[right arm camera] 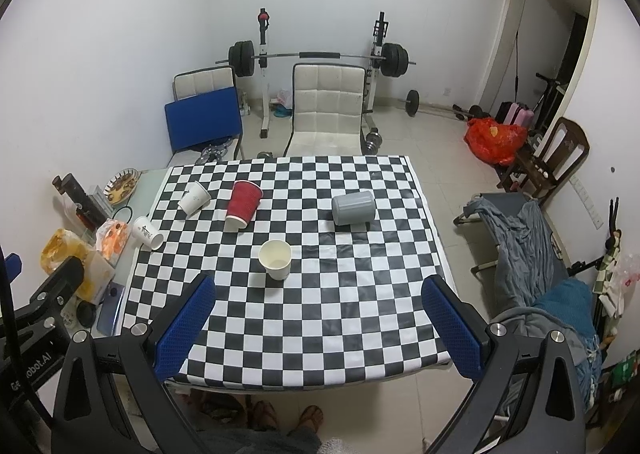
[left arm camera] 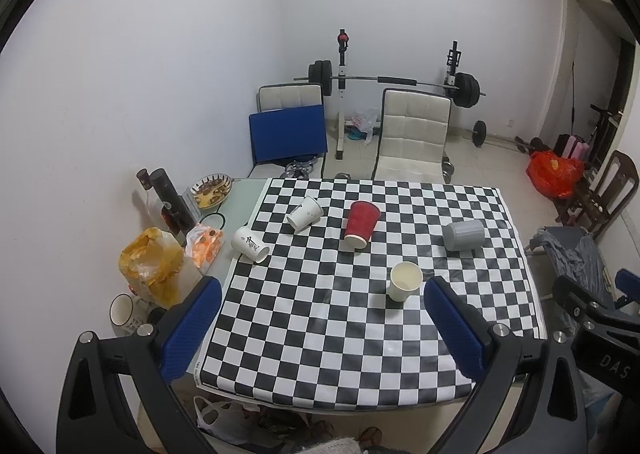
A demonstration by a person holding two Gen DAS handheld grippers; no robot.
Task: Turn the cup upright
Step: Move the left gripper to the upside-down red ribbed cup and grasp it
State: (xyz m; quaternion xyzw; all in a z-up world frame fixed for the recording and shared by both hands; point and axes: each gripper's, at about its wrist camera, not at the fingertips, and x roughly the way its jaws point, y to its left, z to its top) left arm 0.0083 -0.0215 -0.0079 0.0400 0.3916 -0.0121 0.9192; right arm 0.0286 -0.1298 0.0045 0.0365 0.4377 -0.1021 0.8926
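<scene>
On the checkered table (left arm camera: 320,334) (right arm camera: 320,314) a cream paper cup (left arm camera: 405,281) (right arm camera: 275,258) stands upright. A red cup (left arm camera: 361,224) (right arm camera: 243,204), a grey cup (left arm camera: 464,234) (right arm camera: 353,207) and two white cups (left arm camera: 305,212) (right arm camera: 194,197), (left arm camera: 251,244) (right arm camera: 147,233) lie on their sides. My left gripper (left arm camera: 322,290) is open and empty above the near half of the table. My right gripper (right arm camera: 320,288) is open and empty, also above the near half. The cream cup sits just beyond both grippers.
Bags (left arm camera: 154,266), bottles (left arm camera: 172,199), a bowl (left arm camera: 212,189) and a mug (left arm camera: 122,310) crowd the table's left strip. Two white chairs (left arm camera: 412,133) and a barbell rack (left arm camera: 396,79) stand behind. A cot with clothes (right arm camera: 532,238) and a wooden chair (right arm camera: 556,157) are to the right.
</scene>
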